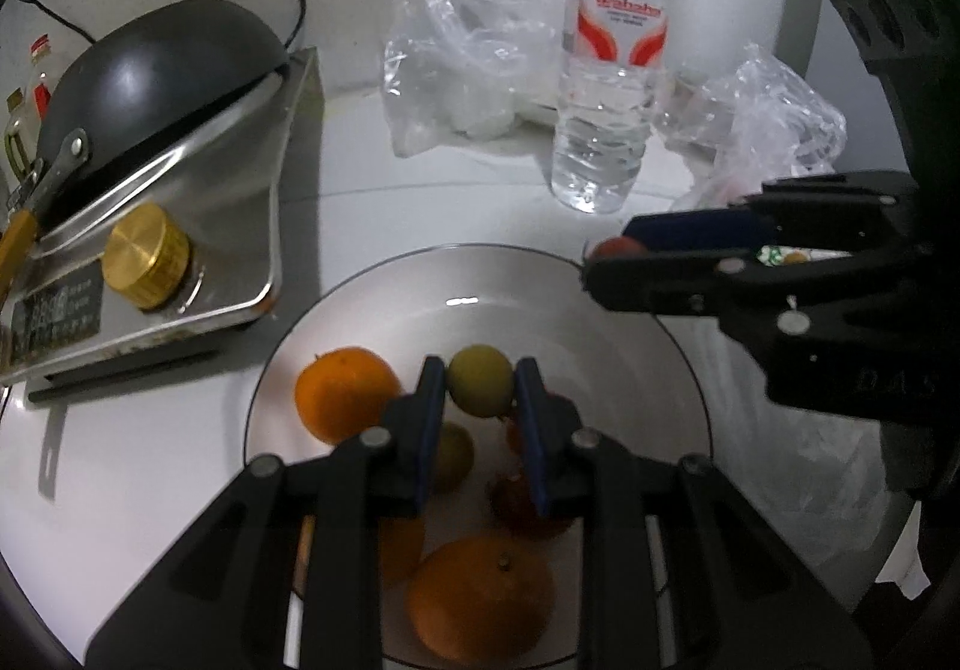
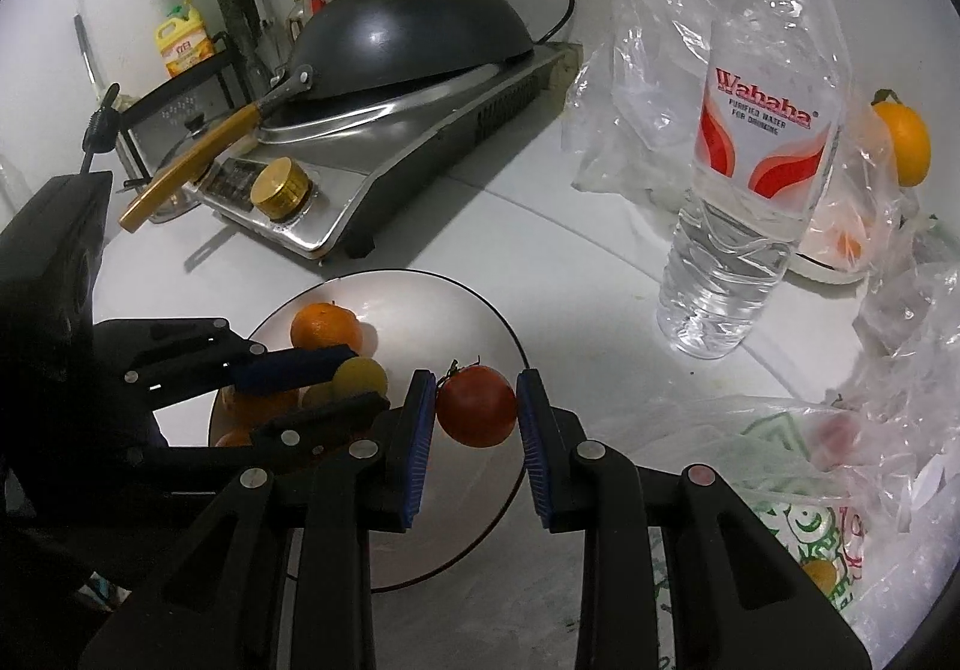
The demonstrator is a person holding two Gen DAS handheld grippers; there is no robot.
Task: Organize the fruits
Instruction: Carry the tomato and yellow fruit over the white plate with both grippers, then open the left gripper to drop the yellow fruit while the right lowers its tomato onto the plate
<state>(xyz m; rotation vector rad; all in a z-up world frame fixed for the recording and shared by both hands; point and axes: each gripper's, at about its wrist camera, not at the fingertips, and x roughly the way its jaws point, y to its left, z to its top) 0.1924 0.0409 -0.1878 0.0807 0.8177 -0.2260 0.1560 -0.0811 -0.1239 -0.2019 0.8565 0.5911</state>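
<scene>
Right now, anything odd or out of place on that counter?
Yes: the black wok sits upside down and tilted on the stove, and one orange is stranded behind the water bottle, away from the plate.

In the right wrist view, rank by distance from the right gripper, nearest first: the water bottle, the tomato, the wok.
1. The tomato, clamped in the right gripper over the plate.
2. The water bottle, standing upright farther back on the right.
3. The wok, upside down on the cooker at the back left.
</scene>
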